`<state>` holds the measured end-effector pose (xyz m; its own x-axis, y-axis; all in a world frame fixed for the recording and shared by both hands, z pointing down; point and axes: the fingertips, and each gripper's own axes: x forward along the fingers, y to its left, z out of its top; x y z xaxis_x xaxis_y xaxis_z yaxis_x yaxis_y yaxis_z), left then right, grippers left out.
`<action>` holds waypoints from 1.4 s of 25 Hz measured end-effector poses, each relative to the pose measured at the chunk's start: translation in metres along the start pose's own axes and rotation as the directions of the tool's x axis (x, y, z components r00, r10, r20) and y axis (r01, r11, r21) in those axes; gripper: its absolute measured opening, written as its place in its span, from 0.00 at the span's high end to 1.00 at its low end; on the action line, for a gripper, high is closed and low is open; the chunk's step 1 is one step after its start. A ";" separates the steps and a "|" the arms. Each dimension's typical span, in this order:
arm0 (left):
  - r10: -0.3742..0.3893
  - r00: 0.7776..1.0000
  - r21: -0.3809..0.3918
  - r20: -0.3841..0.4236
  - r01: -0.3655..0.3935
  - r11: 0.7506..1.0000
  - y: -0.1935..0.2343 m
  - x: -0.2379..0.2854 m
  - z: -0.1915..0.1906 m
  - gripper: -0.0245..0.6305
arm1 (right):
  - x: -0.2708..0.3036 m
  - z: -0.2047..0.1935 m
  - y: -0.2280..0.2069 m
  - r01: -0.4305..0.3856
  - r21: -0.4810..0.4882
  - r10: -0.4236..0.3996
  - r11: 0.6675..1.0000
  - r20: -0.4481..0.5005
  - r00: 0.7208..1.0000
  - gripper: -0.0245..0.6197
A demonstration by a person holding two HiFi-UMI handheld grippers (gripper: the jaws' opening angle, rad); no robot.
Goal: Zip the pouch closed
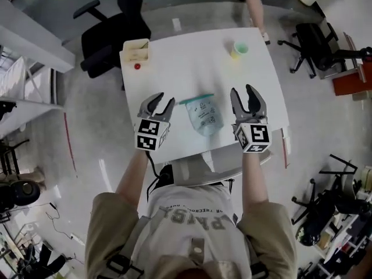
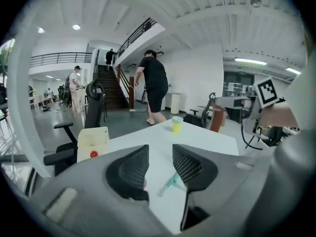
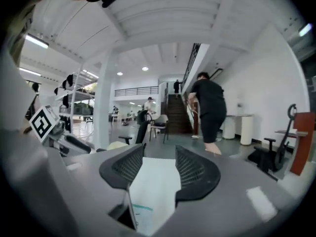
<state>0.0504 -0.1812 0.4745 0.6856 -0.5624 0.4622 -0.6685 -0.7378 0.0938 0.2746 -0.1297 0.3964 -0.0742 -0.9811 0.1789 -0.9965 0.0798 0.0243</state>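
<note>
- White rectangular table [image 1: 192,57] filled the middle of the head view, with the person standing at its 6 o'clock edge.
- Black wheeled office chair [image 1: 107,36] stood off the table's 10 o'clock corner.
- Left gripper [image 1: 163,99], grey with a marker cube, was held at 9 o'clock of the pouch and apart from it. In the left gripper view its tongs [image 2: 160,149] stood moderately apart with nothing between the pads.
- Right gripper [image 1: 242,89] was at 3 o'clock of the pouch, also clear of it. Its tongs [image 3: 160,149] were wide and empty.
- Translucent pale-teal plastic pouch [image 1: 203,115] lay flat on the table toward 6 o'clock, between the two grippers, with its teal zip strip at 12 o'clock. Whether the zip was fully shut could not be told.
- Cream open-topped box [image 1: 136,52] sat at the table's 10 o'clock corner.
- Yellow-green cup [image 1: 239,49] stood upright toward 1 o'clock.
- Small red ball [image 1: 137,66] lay just at 6 o'clock of the box.
</note>
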 end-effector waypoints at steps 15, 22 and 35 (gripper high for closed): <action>0.124 0.944 -0.036 0.305 -0.118 0.992 -0.030 -0.077 0.053 0.77 | -0.081 0.031 0.057 0.199 -0.026 -0.194 0.980 0.128 0.973 0.82; 0.152 0.901 0.066 0.407 -0.195 0.979 -0.033 -0.091 0.077 0.93 | -0.087 0.030 0.067 0.215 -0.089 -0.202 0.973 0.135 0.970 0.91; 0.155 0.876 0.060 0.458 -0.205 0.977 -0.030 -0.101 0.089 0.94 | -0.090 0.053 0.087 0.227 -0.187 -0.193 0.956 0.184 0.964 0.96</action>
<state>0.0274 -0.1354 0.3462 0.6284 -0.7777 0.0158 -0.7760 -0.6282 -0.0560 0.1928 -0.0440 0.3299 0.1134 -0.9935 -0.0134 -0.9622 -0.1132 0.2477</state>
